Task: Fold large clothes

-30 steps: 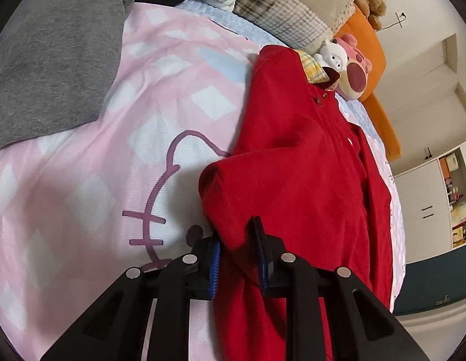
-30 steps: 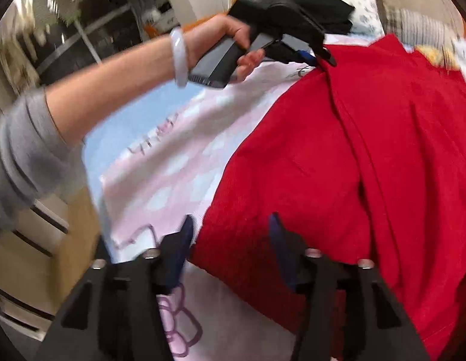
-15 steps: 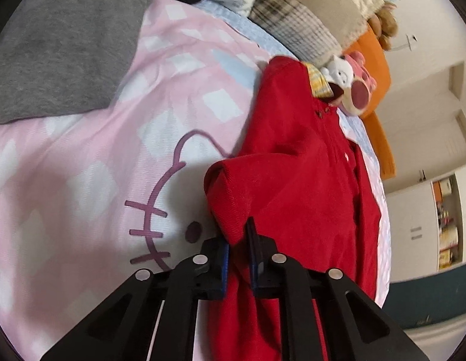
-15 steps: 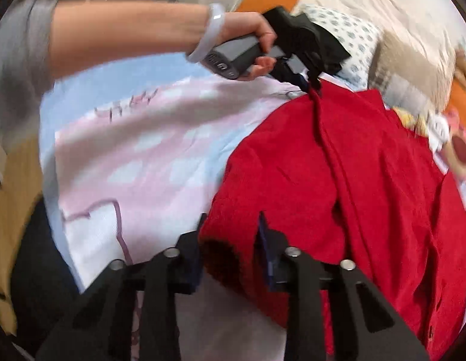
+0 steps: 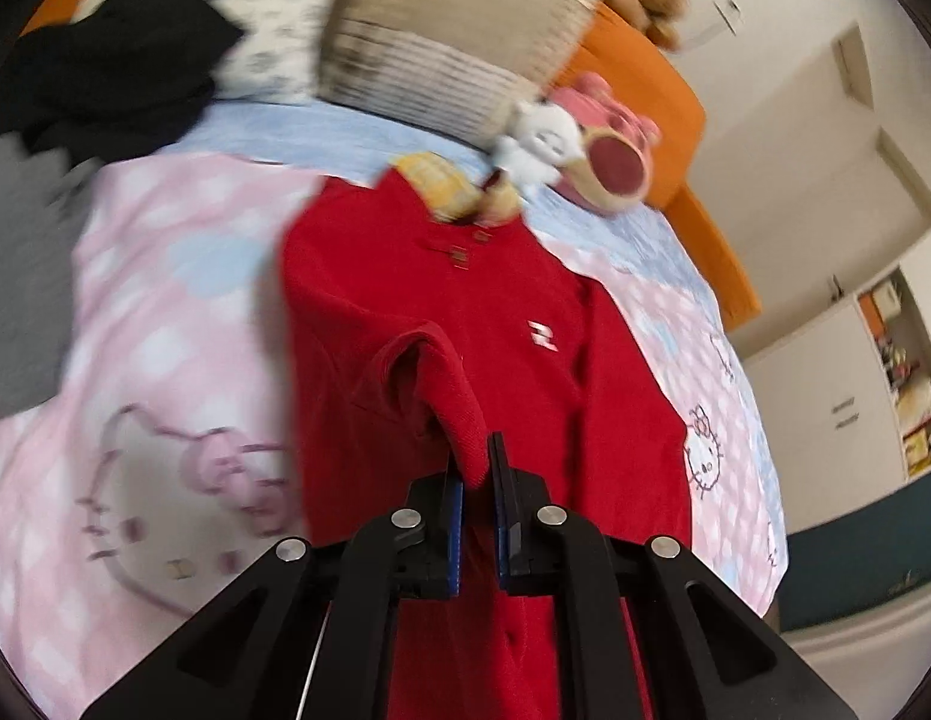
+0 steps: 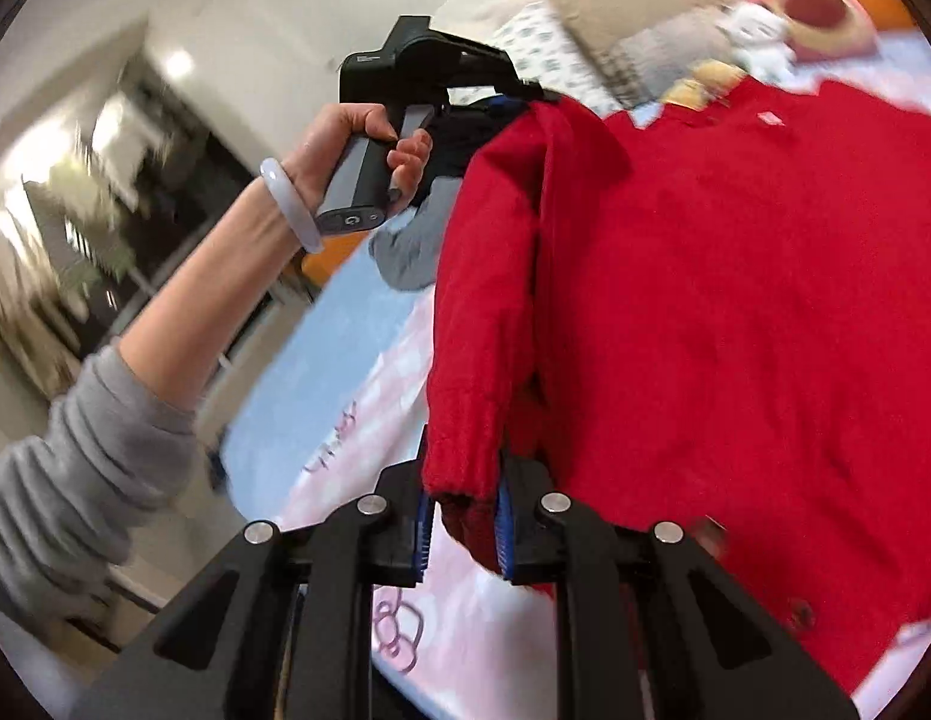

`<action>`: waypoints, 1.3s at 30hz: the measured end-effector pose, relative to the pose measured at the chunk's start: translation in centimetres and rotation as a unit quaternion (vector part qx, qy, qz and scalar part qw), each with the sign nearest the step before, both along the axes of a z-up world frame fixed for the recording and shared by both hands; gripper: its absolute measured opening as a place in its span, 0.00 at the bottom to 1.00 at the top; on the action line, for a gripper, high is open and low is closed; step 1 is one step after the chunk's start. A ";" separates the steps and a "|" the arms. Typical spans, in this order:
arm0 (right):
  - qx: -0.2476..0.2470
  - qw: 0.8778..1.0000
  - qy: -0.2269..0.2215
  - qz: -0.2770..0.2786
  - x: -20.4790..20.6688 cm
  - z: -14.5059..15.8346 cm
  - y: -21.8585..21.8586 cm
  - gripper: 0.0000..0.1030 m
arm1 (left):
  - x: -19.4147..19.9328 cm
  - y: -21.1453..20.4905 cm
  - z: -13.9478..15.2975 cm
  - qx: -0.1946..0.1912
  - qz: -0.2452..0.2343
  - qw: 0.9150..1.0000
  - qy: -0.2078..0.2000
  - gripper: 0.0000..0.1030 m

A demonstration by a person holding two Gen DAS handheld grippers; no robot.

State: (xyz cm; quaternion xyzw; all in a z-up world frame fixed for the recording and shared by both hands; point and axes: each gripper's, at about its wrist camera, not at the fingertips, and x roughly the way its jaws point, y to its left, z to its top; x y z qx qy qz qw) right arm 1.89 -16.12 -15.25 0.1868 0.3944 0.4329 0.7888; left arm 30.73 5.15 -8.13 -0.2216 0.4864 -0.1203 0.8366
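A red jacket (image 5: 525,312) lies front up on a pink cartoon-print bedsheet (image 5: 165,360), its collar toward the pillows. My left gripper (image 5: 476,468) is shut on a raised fold of the jacket's left sleeve. In the right wrist view that same left gripper (image 6: 519,97), held in a hand (image 6: 345,144), keeps the sleeve's upper end lifted. My right gripper (image 6: 462,510) is closing its jaws on the ribbed sleeve cuff (image 6: 459,480), and the pads press on the cloth. The sleeve (image 6: 495,276) hangs stretched between the two grippers above the bed.
Pillows (image 5: 453,42) and plush toys (image 5: 585,144) sit at the head of the bed against an orange headboard (image 5: 663,96). A grey garment (image 5: 21,276) and a black one (image 5: 105,78) lie at the left. White cabinets (image 5: 825,408) stand beyond the right side.
Both grippers have closed on the red sleeve and lifted it off the sheet. The sleeve now hangs taut between them, carried up and toward the jacket's body.
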 end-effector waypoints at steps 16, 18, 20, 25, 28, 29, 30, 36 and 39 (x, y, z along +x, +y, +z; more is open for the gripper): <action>-0.002 0.997 0.075 -0.021 0.1 -4.6 -6.5 0.37 | 3.7 -14.8 -10.7 0.127 -0.100 0.985 0.061 0.52; -0.024 0.998 0.055 0.007 -0.4 -3.2 -6.1 0.55 | 2.5 -15.5 -9.5 0.155 -0.115 0.980 0.049 0.73; -0.047 0.999 0.028 0.005 -1.0 -1.4 -6.6 0.76 | 0.9 -16.2 -7.5 0.176 -0.135 0.975 0.017 0.73; -0.039 0.999 -0.028 -0.021 -1.5 3.0 -10.9 0.73 | -4.1 -14.8 -4.0 0.114 -0.148 0.982 -0.017 0.82; -0.057 0.997 -0.040 -0.038 -0.9 3.0 -11.6 0.56 | -7.2 -14.3 -6.2 0.112 -0.164 0.980 0.005 0.82; -0.059 0.997 -0.031 -0.033 -0.5 2.5 -11.3 0.51 | -8.0 -14.4 -6.9 0.105 -0.166 0.980 0.012 0.82; -0.058 0.998 -0.023 -0.029 -0.3 2.1 -11.1 0.47 | -9.4 -14.3 -7.8 0.095 -0.171 0.981 0.017 0.82; -0.123 0.992 0.016 0.008 1.4 -1.4 -7.9 0.48 | -17.0 -15.1 -10.3 0.162 -0.177 0.971 -0.025 0.82; -0.123 0.992 0.006 0.013 2.4 0.3 -7.6 0.49 | -18.7 -13.8 -9.8 0.135 -0.160 0.977 -0.033 0.82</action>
